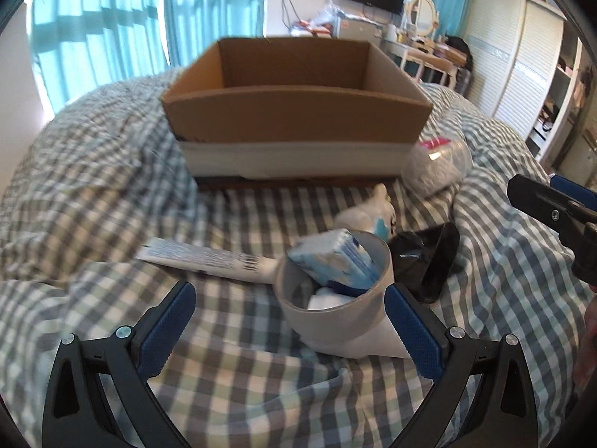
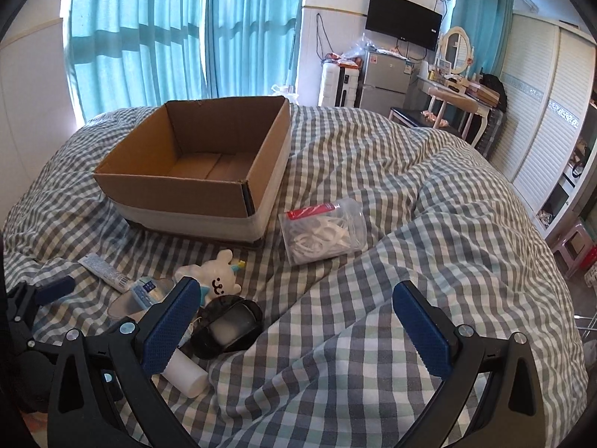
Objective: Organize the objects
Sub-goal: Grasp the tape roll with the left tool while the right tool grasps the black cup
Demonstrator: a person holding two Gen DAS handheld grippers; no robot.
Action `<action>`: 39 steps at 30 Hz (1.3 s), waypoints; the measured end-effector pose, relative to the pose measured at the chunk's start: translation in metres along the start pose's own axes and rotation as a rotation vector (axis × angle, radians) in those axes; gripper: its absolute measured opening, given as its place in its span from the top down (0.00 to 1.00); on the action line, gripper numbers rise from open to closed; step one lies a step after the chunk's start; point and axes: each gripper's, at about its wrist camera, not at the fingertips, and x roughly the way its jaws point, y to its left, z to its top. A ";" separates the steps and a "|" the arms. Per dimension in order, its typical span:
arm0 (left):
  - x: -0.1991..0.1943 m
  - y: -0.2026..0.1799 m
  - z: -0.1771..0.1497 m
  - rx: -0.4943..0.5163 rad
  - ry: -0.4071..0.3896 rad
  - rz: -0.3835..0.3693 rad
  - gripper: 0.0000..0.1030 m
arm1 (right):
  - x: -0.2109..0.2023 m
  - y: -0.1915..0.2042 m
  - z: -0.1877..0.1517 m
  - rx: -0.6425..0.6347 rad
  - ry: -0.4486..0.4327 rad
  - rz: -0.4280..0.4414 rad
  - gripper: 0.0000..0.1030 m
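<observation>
An open cardboard box (image 1: 294,112) (image 2: 194,171) stands on the checked bed cover with nothing visible inside. In front of it lie a toothpaste tube (image 1: 201,257) (image 2: 104,268), a white plush toy (image 1: 369,216) (image 2: 216,276), a black glossy object (image 1: 433,257) (image 2: 231,324) and a clear bag of white cables (image 1: 436,164) (image 2: 321,231). A grey cup (image 1: 335,313) lies tipped, with a blue tissue pack (image 1: 335,257) (image 2: 147,287) in it. My left gripper (image 1: 289,295) is open around the cup, which lies close to its right finger. My right gripper (image 2: 296,289) is open over bare cover, right of the pile.
The checked bed cover (image 2: 429,254) is rumpled, with a raised fold on the right. A white cylinder (image 2: 186,373) shows below my right gripper's left finger. Beyond the bed are curtains, a small fridge (image 2: 384,78), a dressing table and a wardrobe.
</observation>
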 end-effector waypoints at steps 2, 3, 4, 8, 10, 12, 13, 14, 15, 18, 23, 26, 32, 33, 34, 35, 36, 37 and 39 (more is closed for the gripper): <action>0.008 -0.002 0.000 0.005 0.019 -0.027 0.00 | 0.004 -0.001 -0.002 0.006 0.009 0.003 0.00; 0.013 -0.004 0.000 0.017 0.027 -0.035 0.01 | 0.005 -0.002 -0.002 0.008 0.012 0.004 0.00; 0.016 -0.006 0.000 0.031 0.032 -0.037 0.01 | 0.006 -0.002 -0.002 0.011 0.016 0.004 0.00; 0.024 -0.020 0.002 0.105 0.036 -0.037 0.10 | 0.008 -0.003 -0.004 0.012 0.026 0.006 0.00; 0.028 -0.026 0.002 0.142 0.043 -0.038 0.17 | 0.009 -0.002 -0.004 0.008 0.030 0.003 0.00; 0.032 -0.028 0.002 0.159 0.042 -0.043 0.18 | 0.010 -0.002 -0.005 0.007 0.034 0.000 0.00; 0.032 -0.028 0.003 0.161 0.037 -0.053 0.18 | 0.011 -0.002 -0.005 0.006 0.034 0.000 0.00; 0.032 -0.028 0.003 0.160 0.034 -0.060 0.19 | 0.011 -0.001 -0.005 0.005 0.035 -0.001 0.00; 0.030 -0.026 0.003 0.156 0.029 -0.070 0.19 | 0.011 -0.001 -0.005 0.004 0.035 -0.003 0.00; 0.020 -0.024 0.004 0.151 -0.004 -0.090 0.19 | 0.011 0.000 -0.005 0.001 0.036 -0.005 0.00; -0.010 -0.016 0.003 0.153 -0.086 -0.035 0.19 | 0.014 0.003 -0.006 -0.013 0.047 0.007 0.00; -0.021 -0.009 0.005 0.150 -0.128 0.055 0.19 | 0.019 0.008 -0.007 -0.032 0.064 0.027 0.00; -0.029 0.008 0.012 0.130 -0.172 0.172 0.19 | 0.044 0.035 -0.014 -0.124 0.148 0.077 0.00; -0.029 0.011 0.012 0.118 -0.169 0.168 0.19 | 0.051 0.040 -0.015 -0.138 0.170 0.086 0.00; -0.029 0.015 0.013 0.107 -0.167 0.164 0.19 | 0.056 0.044 -0.017 -0.147 0.188 0.089 0.00; -0.029 0.017 0.012 0.101 -0.165 0.162 0.19 | 0.062 0.047 -0.019 -0.156 0.208 0.087 0.00; -0.031 0.020 0.011 0.093 -0.168 0.160 0.19 | 0.070 0.051 -0.022 -0.169 0.234 0.084 0.01; -0.033 0.022 0.011 0.088 -0.171 0.155 0.19 | 0.073 0.052 -0.024 -0.174 0.246 0.085 0.03; -0.036 0.025 0.011 0.075 -0.179 0.141 0.19 | 0.084 0.056 -0.028 -0.187 0.285 0.088 0.07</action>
